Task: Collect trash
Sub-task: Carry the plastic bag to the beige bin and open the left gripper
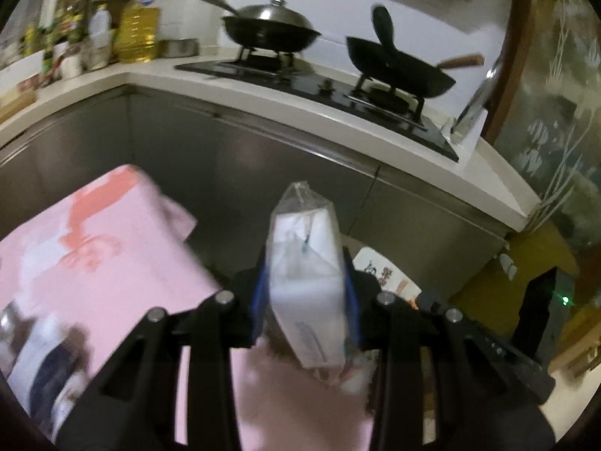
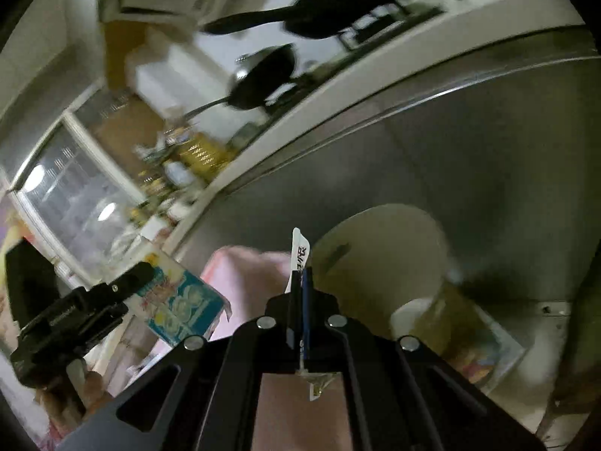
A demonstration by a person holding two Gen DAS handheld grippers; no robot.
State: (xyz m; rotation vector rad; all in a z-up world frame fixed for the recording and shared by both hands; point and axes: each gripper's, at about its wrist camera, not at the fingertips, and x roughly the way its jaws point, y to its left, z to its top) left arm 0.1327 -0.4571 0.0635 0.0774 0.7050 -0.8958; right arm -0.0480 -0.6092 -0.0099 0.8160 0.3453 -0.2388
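**While 2 grippers are clamped, trash is held**

A tissue pack [image 1: 306, 282] is pinched between the left gripper [image 1: 306, 297] fingers, a pink cloth [image 1: 112, 248] lying to their left. A thin printed wrapper [image 2: 299, 263] is squeezed in the right gripper [image 2: 300, 300], a pale bin [image 2: 379, 259] just right of its fingers.

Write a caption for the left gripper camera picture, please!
Left gripper clamps a tissue pack above the pink cloth, facing a stove with two woks.
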